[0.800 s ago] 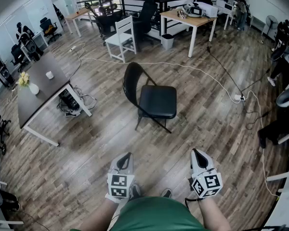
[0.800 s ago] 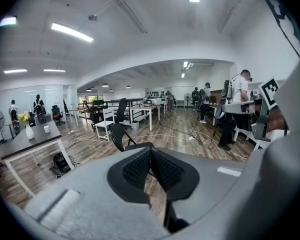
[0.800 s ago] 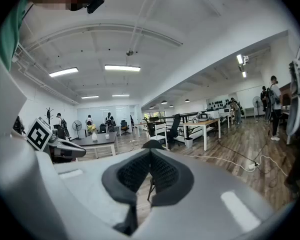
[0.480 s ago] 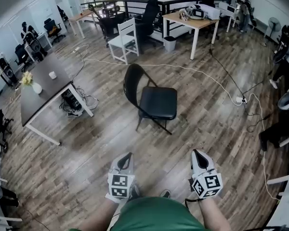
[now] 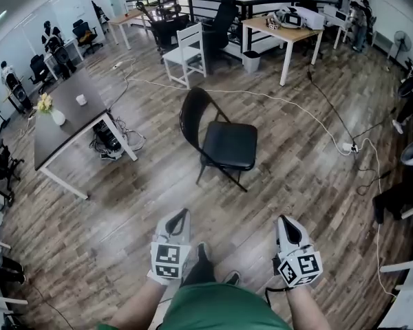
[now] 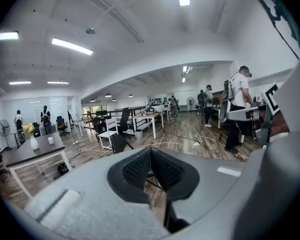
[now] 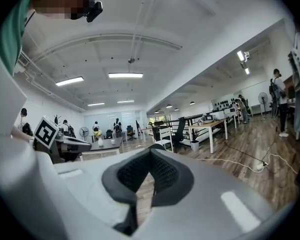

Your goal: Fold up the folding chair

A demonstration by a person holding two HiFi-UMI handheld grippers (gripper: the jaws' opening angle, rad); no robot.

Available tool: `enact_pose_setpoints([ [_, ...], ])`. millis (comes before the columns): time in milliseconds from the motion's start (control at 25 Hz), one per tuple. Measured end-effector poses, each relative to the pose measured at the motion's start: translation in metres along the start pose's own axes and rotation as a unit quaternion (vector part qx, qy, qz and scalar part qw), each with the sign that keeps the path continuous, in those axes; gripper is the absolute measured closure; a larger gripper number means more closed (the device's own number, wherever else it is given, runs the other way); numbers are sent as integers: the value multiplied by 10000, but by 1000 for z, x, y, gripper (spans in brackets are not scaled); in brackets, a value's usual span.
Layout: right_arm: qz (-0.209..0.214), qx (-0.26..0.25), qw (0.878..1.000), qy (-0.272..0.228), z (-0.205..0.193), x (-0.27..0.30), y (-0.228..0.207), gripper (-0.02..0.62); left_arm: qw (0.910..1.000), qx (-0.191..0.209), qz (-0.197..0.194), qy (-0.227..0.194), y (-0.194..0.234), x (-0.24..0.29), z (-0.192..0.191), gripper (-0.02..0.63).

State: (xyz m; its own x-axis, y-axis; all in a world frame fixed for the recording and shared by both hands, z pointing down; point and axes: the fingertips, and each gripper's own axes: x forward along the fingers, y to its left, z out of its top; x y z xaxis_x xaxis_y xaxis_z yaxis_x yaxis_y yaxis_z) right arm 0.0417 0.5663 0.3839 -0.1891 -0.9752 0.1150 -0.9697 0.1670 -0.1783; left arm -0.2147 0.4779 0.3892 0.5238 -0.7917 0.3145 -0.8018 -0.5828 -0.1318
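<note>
The black folding chair (image 5: 224,143) stands unfolded on the wood floor ahead of me, with its seat toward the right and its rounded back toward the left. Both grippers are held low in front of my body, well short of the chair. My left gripper (image 5: 181,215) is shut with nothing between its pads. My right gripper (image 5: 284,221) is likewise shut and empty. In the left gripper view the closed jaws (image 6: 150,151) fill the lower frame, and the chair's back (image 6: 119,143) shows just beyond them. The right gripper view shows its jaws (image 7: 151,151) pressed together.
A dark table (image 5: 62,115) with a vase stands at the left. A white chair (image 5: 186,50) and a wooden desk (image 5: 282,29) are behind the folding chair. A white cable (image 5: 310,112) runs across the floor to a power strip (image 5: 349,146). People stand along the room's edges.
The whole view has shifted a little as I step forward, and a shoe now shows between the grippers. Both grippers stay shut and empty.
</note>
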Motion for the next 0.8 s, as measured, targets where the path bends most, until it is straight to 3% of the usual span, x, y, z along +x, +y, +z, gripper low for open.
enact_pose_setpoints([
  [200, -68, 324, 9994, -17, -7, 11, -18, 592, 9995, -109, -228, -168, -4, 25, 2, 592],
  [400, -332, 264, 9990, 150, -6, 36, -48, 592, 9991, -205, -372, -56, 4, 74, 3, 592],
  [800, -817, 282, 9960, 225, 16, 141, -92, 592, 9976, -332, -604, -71, 66, 191, 26, 592],
])
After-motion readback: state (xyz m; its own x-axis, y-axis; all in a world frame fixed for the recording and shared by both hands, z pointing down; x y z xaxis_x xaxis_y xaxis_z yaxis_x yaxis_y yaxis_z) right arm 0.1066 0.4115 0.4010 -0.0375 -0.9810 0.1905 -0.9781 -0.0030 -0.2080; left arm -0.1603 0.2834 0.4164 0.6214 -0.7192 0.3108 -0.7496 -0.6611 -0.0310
